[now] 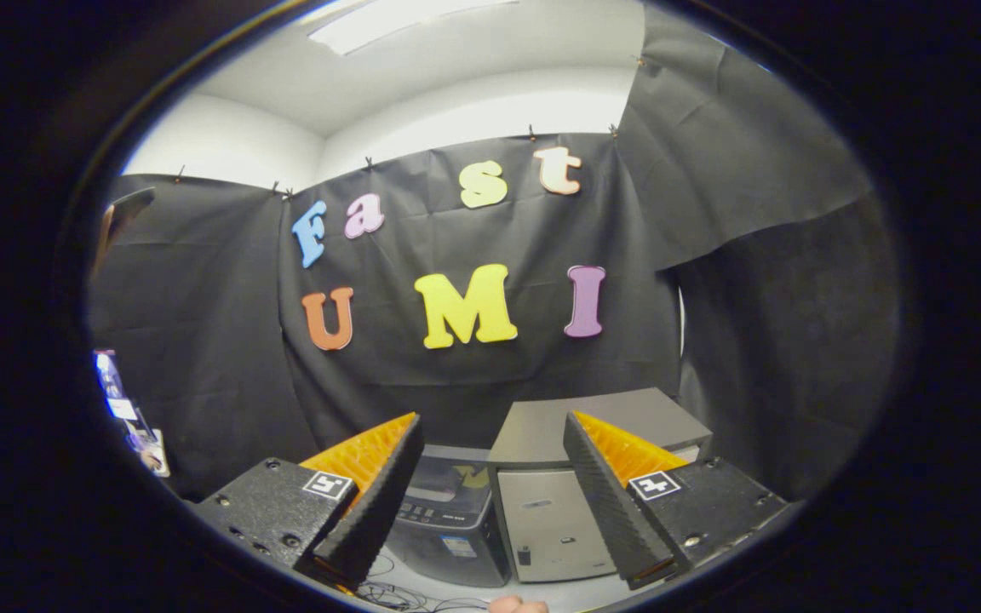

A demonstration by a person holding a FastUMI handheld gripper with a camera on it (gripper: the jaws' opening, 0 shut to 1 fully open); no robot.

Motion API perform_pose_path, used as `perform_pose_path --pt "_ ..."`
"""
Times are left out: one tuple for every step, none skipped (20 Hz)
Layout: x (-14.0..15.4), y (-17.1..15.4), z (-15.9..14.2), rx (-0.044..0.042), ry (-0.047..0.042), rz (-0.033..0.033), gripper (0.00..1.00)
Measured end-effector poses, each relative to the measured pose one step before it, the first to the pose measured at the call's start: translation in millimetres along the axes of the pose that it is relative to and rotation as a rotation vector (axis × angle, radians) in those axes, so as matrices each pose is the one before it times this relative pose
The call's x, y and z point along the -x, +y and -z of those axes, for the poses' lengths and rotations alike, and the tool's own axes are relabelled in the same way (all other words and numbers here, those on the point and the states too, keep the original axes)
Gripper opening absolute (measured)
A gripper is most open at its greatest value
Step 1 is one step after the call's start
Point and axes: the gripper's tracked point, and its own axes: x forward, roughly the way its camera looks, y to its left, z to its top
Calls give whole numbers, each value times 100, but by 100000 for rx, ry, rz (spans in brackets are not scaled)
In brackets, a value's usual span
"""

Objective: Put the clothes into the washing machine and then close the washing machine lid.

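Observation:
My gripper [490, 443] is held high with its fingers wide apart and nothing between them. Beyond and below them stands a small dark washing machine [448, 519] with a control panel on its top front. Its lid area shows a glossy dark surface with a yellowish shape in it; I cannot tell whether the lid is up or down. No clothes can be made out.
A grey box-shaped appliance [571, 494] with a pale front door stands right beside the washer. Loose cables [397, 596] lie on the white floor in front. A fingertip [518, 605] shows at the bottom. A cluttered stand [129, 417] is at the far left.

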Motion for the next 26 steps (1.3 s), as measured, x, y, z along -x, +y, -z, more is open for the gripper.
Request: perform_pose_path --pt "287 160 328 729 473 46 100" --pt "147 34 241 1203 900 433 100" --pt "242 -73 178 1283 420 410 100" --pt "98 -84 -28 975 -257 701 100" --pt "-36 -29 -44 756 88 591 100" --pt "104 66 -18 261 -228 426 100" --pt "41 17 -106 -210 -359 190 100" --pt "49 -66 -4 -343 183 222 100" --pt "113 -78 106 -444 122 190 100" --pt "-106 -19 -74 -343 42 131 100" --pt "-27 -253 -18 -207 -87 499 100" --pt "-120 -99 -63 -47 -47 294 100" --pt "-48 -188 -37 13 -103 580 100" --pt "-36 -108 -223 40 -343 259 100" --pt "-86 18 -136 203 -120 225 100" --pt "-40 -84 -8 83 -214 175 100" --pt "-28 -131 -13 169 38 87 100" --pt "-113 -111 123 266 456 381 100" --pt "-84 -78 98 109 123 221 100" --pt "-169 -75 29 256 -96 447 100" --pt "33 -221 131 196 175 647 100" --pt "74 -134 208 -58 425 476 100" --pt "60 -53 74 -364 6 306 100" --pt "-33 22 -14 -515 -157 76 100" --pt "-1 110 43 -201 284 150 100" --pt "-20 -13 90 80 208 -30 100"
